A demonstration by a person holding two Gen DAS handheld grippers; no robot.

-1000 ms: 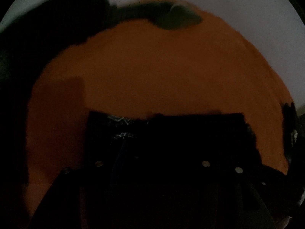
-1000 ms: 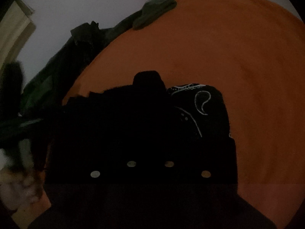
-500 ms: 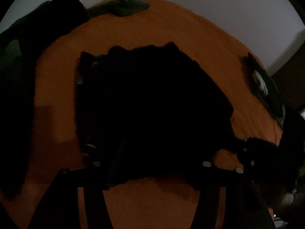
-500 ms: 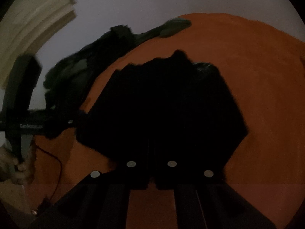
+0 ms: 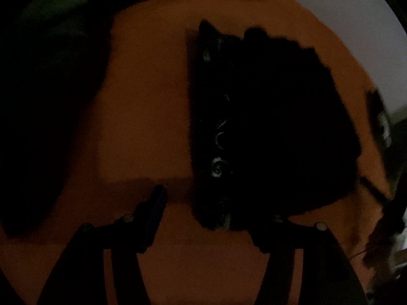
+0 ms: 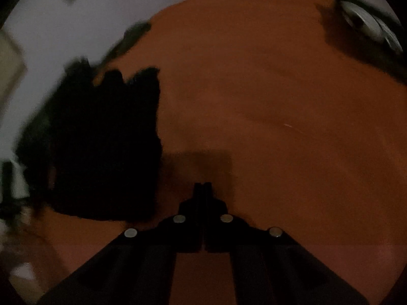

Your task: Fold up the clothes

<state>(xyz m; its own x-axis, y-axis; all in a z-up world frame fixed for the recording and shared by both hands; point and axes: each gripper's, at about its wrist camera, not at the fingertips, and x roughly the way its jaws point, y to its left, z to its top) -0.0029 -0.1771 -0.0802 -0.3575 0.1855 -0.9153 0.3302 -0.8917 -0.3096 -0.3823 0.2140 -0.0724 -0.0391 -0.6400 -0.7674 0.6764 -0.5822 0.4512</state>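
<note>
Left gripper (image 5: 216, 203) jaws stand apart, empty, beside a folded black garment (image 5: 274, 127) on an orange surface (image 5: 142, 106). Right gripper (image 6: 203, 186) jaws are closed on nothing.

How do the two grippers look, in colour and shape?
Both are black. The left gripper has two flat, tapering fingers with pale round studs on their bases. The right gripper has the same dark angular fingers, with four pale round studs in a row.

Both wrist cameras look steeply down, sharing the orange cover (image 5: 142, 101).
</note>
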